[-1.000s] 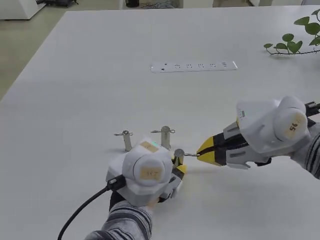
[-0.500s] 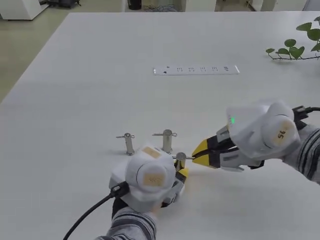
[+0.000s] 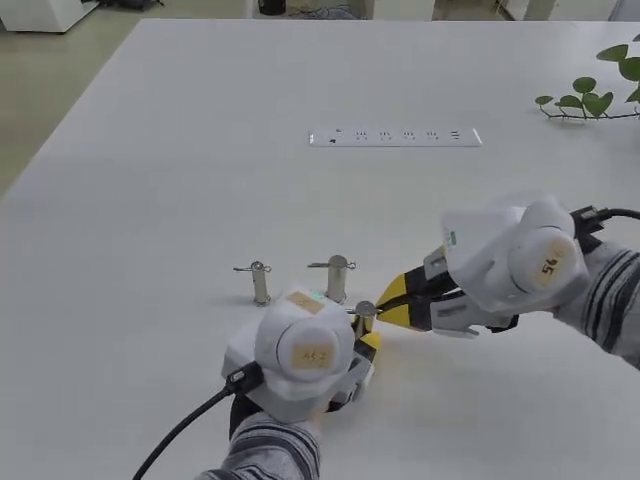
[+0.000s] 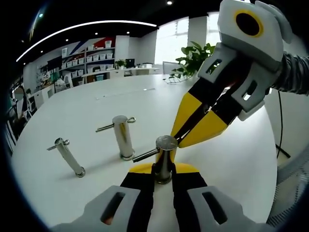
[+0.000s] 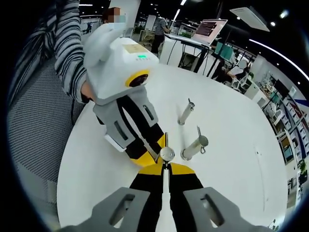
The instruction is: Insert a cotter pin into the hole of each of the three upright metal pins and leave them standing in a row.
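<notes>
The upright pin (image 4: 165, 151) is being clamped in the left gripper (image 4: 163, 170); the cotter pin (image 4: 145, 155), horizontal through it, is being pinched in the right gripper (image 5: 165, 165).

Light: bright, even, from overhead | Shadows: faint and soft on the matte white tabletop (image 3: 200, 150), short beside the short upright steel pins (image 4: 123, 137) | Glare: curved white ceiling light strip (image 4: 87, 26) and tall daylit window (image 4: 169, 41) blown out | Distortion: fisheye bending toward both gripper views' edges | Focus: head view sharp, far background of the gripper views soft
</notes>
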